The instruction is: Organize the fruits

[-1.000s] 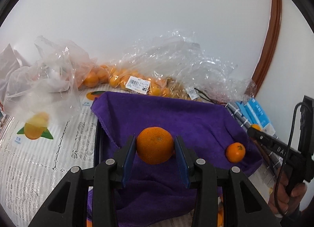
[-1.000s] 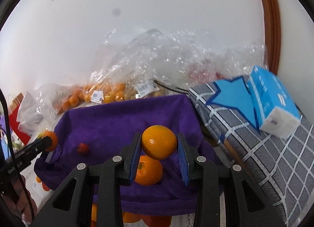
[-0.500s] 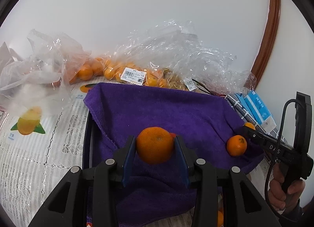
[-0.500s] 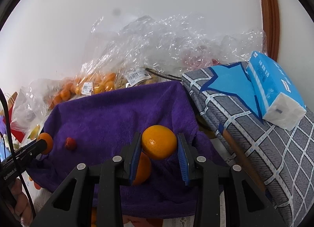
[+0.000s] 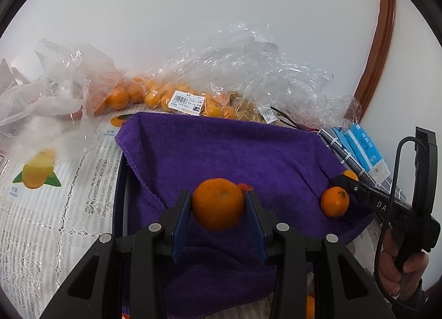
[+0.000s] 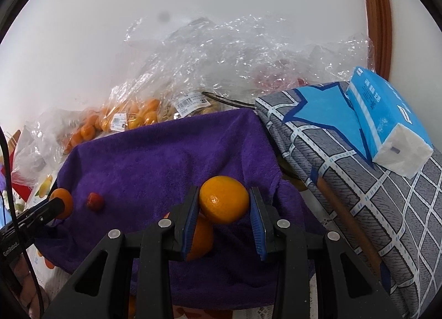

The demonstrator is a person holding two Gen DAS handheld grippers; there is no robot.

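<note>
My left gripper (image 5: 218,204) is shut on an orange (image 5: 218,203) and holds it above a purple towel (image 5: 226,153) that lines a dark tray. My right gripper (image 6: 224,203) is shut on another orange (image 6: 223,199) above the towel's right part (image 6: 165,159). A loose orange (image 5: 334,201) lies on the towel by the right gripper's fingers (image 5: 359,189); it shows under my right gripper (image 6: 200,239) too. A small red fruit (image 6: 95,201) lies on the towel, half hidden behind the left orange (image 5: 245,187).
Clear plastic bags of small oranges (image 5: 154,95) lie against the white wall behind the towel. A patterned grey cushion (image 6: 359,186) with a blue tissue pack (image 6: 386,120) sits to the right. A lace tablecloth with fruit prints (image 5: 36,172) lies to the left.
Both grippers have moved forward over the towel with their oranges still held. The bags and cushion now sit lower and closer in both views.
</note>
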